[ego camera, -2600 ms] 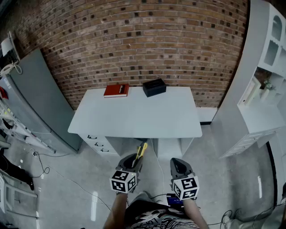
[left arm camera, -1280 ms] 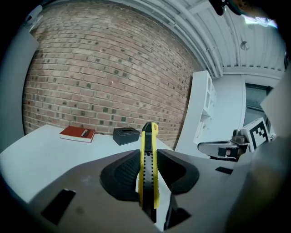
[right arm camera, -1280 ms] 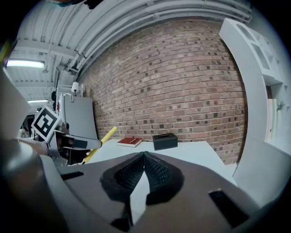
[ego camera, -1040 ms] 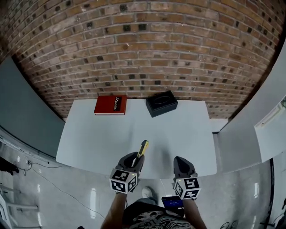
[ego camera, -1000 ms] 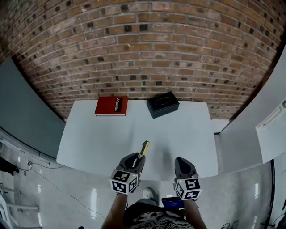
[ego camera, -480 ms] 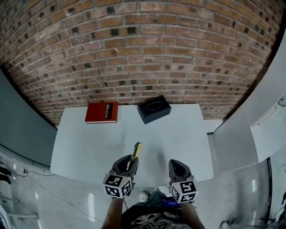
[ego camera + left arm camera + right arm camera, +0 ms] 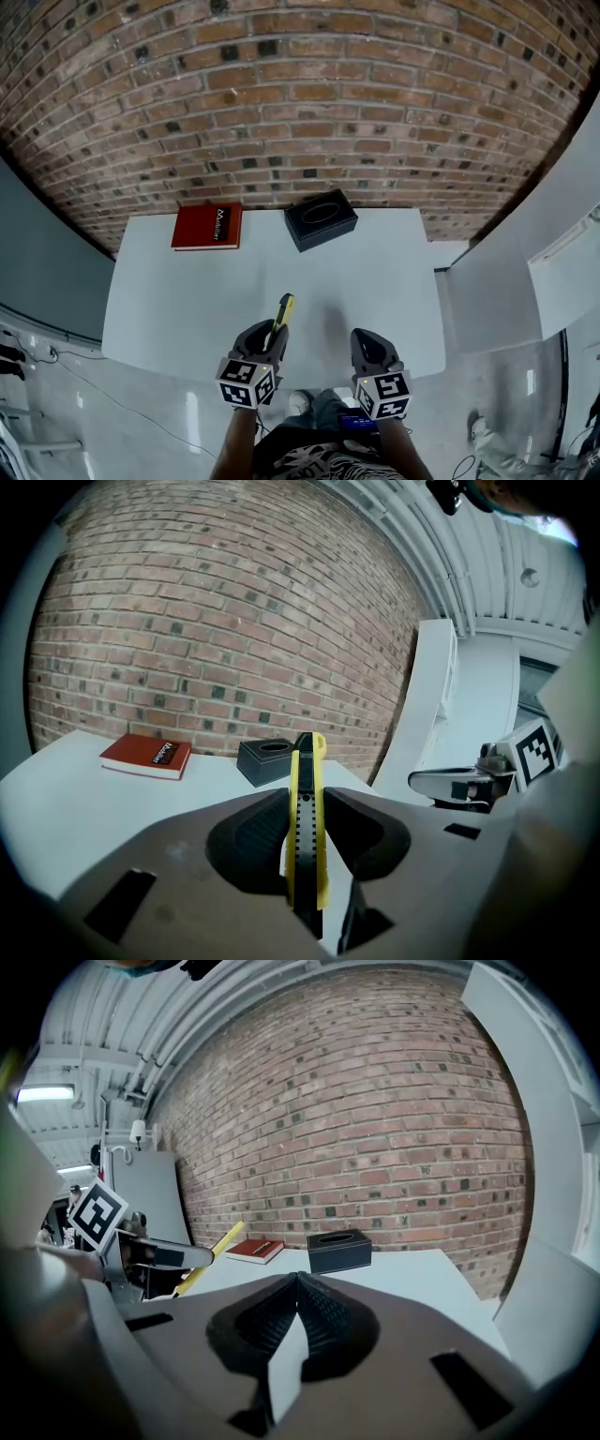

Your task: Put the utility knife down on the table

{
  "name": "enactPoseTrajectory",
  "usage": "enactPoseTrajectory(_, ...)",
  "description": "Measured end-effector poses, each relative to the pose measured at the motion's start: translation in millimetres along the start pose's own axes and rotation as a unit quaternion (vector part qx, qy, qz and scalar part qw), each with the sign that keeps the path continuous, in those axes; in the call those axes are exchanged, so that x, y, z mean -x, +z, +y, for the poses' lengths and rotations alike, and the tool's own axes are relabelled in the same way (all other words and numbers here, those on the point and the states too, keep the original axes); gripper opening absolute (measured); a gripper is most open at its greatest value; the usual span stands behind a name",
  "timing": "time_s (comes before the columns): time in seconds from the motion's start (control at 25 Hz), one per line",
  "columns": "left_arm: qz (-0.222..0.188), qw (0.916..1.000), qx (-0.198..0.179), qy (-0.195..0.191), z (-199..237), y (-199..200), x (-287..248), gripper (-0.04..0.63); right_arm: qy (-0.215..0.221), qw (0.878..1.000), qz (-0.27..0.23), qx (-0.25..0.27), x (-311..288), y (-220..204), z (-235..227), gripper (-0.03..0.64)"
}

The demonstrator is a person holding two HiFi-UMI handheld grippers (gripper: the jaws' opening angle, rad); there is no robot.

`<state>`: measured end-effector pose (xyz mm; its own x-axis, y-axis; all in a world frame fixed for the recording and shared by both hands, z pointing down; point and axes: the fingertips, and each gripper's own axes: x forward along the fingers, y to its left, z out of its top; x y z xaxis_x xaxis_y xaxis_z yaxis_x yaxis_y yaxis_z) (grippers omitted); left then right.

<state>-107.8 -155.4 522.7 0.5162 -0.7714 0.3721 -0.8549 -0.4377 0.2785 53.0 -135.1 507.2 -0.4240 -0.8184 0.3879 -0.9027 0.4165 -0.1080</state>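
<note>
The utility knife was clamped in the left hand-held gripper, lower centre of the frame, above the near edge of the bench; it should be lowered flat before release. The right hand-held gripper was closed, empty.

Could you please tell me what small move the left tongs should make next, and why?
I would probably lower the left tongs toward the white table. They are clamped on the yellow-and-black utility knife, which points out over the table's near edge, well short of the red hardcover book and the black rectangular box at the far side.
</note>
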Motion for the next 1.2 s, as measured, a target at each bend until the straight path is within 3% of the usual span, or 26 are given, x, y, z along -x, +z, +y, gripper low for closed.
enactPoseTrajectory(0.56,0.081,0.9966,0.006,0.012,6,-63,-35,0.118,0.02,0.998,0.067,-0.003,-20,-43,-19,0.0)
enactPoseTrajectory(1.2,0.168,0.9848,-0.04,0.017,11,-127,-74,0.119,0.024,0.991,0.127,-0.018,-40,-96,-43,0.0)
